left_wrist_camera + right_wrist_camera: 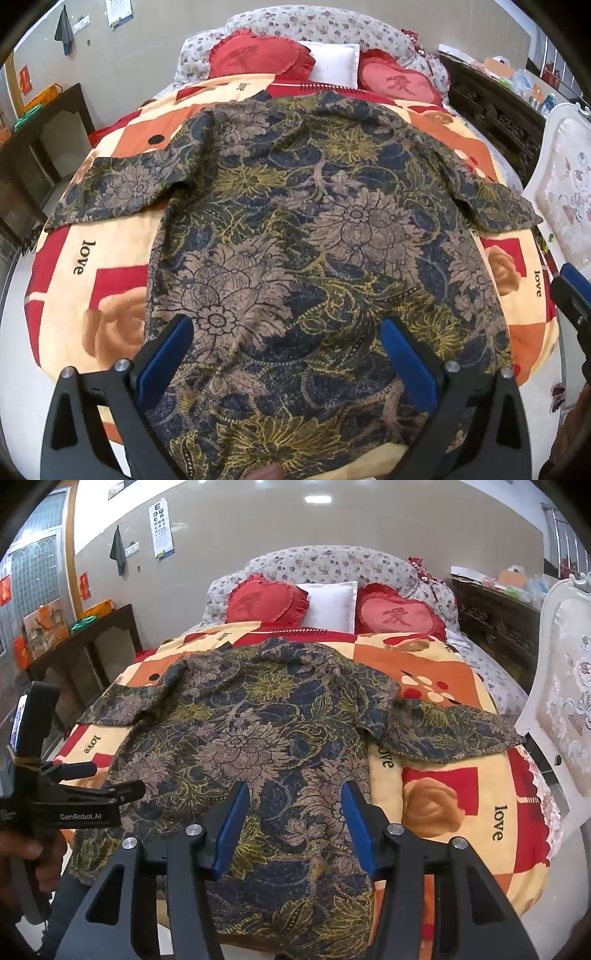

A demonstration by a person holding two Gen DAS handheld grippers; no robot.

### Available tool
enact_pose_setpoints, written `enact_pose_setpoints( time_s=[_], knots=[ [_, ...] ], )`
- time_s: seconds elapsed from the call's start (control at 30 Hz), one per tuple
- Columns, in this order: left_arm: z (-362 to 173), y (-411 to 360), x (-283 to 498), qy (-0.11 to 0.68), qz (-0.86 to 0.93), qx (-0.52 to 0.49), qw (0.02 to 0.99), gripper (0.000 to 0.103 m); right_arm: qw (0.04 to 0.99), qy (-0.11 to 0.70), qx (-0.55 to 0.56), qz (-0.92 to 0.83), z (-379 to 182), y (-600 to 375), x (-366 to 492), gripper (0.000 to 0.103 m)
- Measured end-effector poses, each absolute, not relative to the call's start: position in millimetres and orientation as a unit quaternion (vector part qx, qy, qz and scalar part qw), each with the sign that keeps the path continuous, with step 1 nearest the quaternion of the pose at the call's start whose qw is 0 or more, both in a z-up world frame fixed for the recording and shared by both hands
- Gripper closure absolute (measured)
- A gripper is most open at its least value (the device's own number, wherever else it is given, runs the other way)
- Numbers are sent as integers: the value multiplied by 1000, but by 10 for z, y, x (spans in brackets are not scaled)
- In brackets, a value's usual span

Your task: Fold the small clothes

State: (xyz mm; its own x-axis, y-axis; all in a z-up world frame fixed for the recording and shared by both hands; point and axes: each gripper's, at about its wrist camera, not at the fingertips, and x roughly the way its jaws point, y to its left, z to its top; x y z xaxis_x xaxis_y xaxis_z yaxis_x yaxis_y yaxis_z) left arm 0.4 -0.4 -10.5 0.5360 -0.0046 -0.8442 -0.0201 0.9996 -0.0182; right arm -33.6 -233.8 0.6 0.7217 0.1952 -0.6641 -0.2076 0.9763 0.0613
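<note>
A short-sleeved shirt [295, 221] [251, 746] with a dark blue, tan and yellow flower print lies spread flat on the bed. Its collar is at the far end, its hem hangs over the near edge, and both sleeves are stretched out sideways. My left gripper [286, 325] hovers over the lower left part of the shirt, open wide, with nothing between its blue pads. My right gripper [295, 788] hovers over the lower right part, also open and holding nothing. In the right wrist view the left gripper [110, 780] shows at the left edge, held by a hand.
The bed carries a red, orange and cream quilt [461, 797] printed with "love". Two red heart cushions [266, 598] and a white pillow [330, 603] lie at the headboard. A dark wooden table [92, 642] stands left, and a white upholstered chair [565, 709] crowds the right side.
</note>
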Motion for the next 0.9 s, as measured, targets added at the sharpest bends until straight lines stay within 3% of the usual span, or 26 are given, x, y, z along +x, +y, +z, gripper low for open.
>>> enact_pose_setpoints(
  time_s=[0.9],
  knots=[
    [-460,231,-51,504,6,3,864,0,913,392,-18,111,-205,-2158,-308,49]
  ],
)
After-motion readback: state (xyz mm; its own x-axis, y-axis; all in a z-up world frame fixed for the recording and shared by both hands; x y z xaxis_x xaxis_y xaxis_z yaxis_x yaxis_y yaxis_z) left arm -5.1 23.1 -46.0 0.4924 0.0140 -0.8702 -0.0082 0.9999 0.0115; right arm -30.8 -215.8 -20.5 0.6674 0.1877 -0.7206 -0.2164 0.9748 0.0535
